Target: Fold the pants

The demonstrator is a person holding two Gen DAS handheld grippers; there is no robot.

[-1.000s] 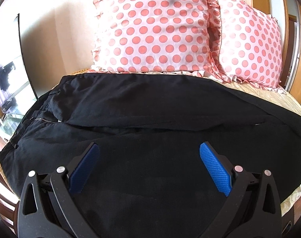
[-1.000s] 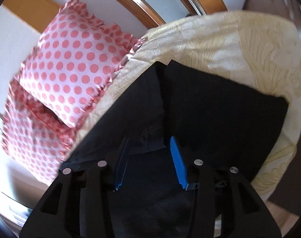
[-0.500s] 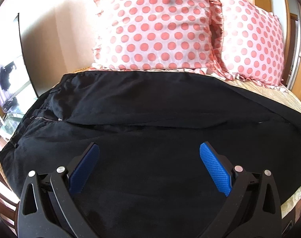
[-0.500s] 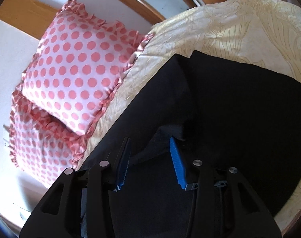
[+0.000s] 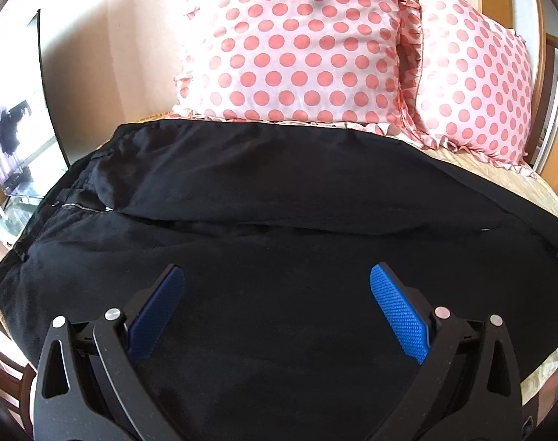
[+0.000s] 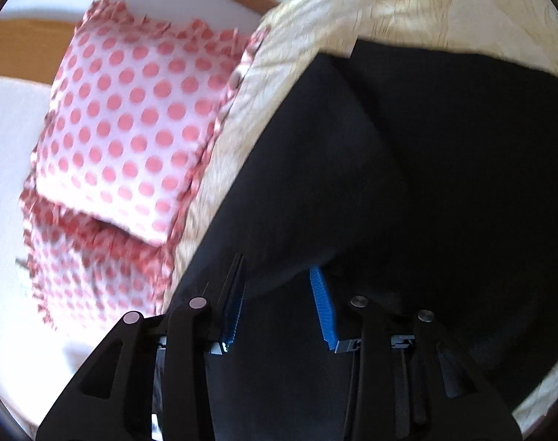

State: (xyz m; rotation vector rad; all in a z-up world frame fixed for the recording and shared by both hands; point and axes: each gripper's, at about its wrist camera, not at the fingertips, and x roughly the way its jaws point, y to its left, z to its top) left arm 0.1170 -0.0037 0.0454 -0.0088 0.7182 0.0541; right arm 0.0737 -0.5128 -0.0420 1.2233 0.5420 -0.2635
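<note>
Your left gripper (image 5: 275, 294) is hovering spread wide over the pants (image 5: 279, 198) lying across the bed (image 6: 407, 3) | right gripper (image 6: 277, 286) is half-parted, fabric bunching between its pads, grip unclear | pillows (image 6: 132, 125) blurring

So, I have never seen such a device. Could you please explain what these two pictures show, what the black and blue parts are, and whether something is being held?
No robot here: a person holds a two-finger gripper in each hand, each with a fisheye camera looking along its fingers. The left gripper, black with blue ribbed pads, is wide open above the black fabric pants, holding nothing. The pants lie spread on a pale yellow patterned bedspread, in front of two white pillows with pink dots. In the right wrist picture, which is blurred, the right gripper has its pads fairly close with a fold of the pants between them. Whether it grips is unclear.
</note>
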